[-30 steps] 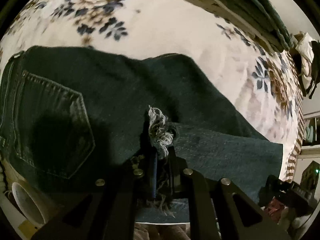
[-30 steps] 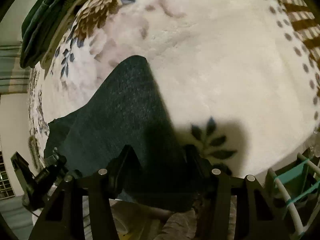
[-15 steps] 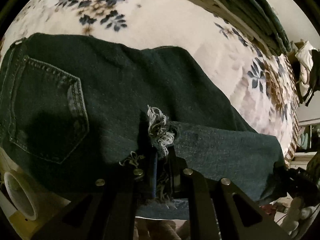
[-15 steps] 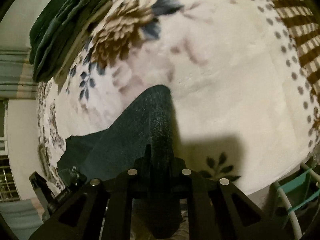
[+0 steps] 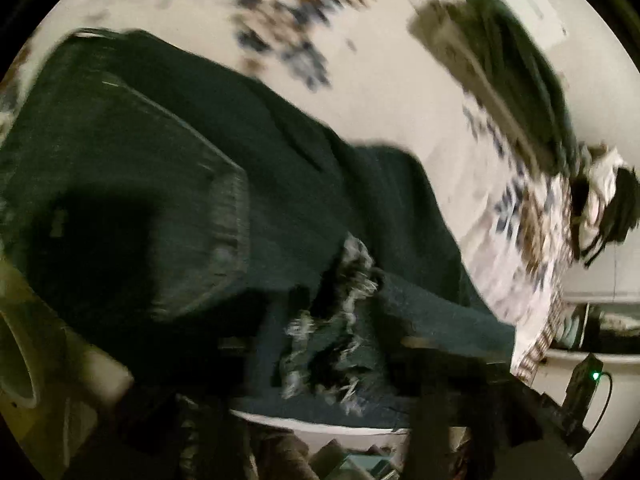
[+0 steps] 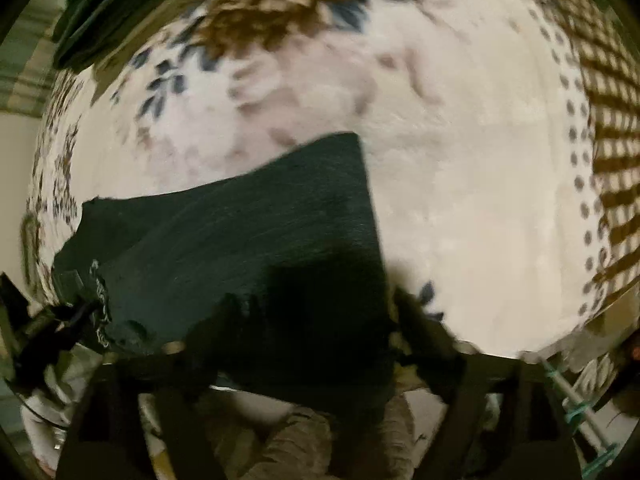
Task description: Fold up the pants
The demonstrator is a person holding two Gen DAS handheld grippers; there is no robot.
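Dark jeans lie folded on a cream floral blanket. Their back pocket faces up at the left. The frayed leg hem lies bunched between my left gripper's spread fingers; the frame is blurred. In the right wrist view the folded leg lies on the blanket. My right gripper has its fingers spread apart over the near cloth edge. The left gripper also shows in the right wrist view at the far left, by the frayed hem.
A stack of folded green and white bedding lies at the blanket's far edge. A pale roll sits at the lower left. A teal and white rack stands off the right edge of the bed.
Both grippers have opened and let the leg cloth drop onto the jeans. Both cameras are moving, so the views are blurred.
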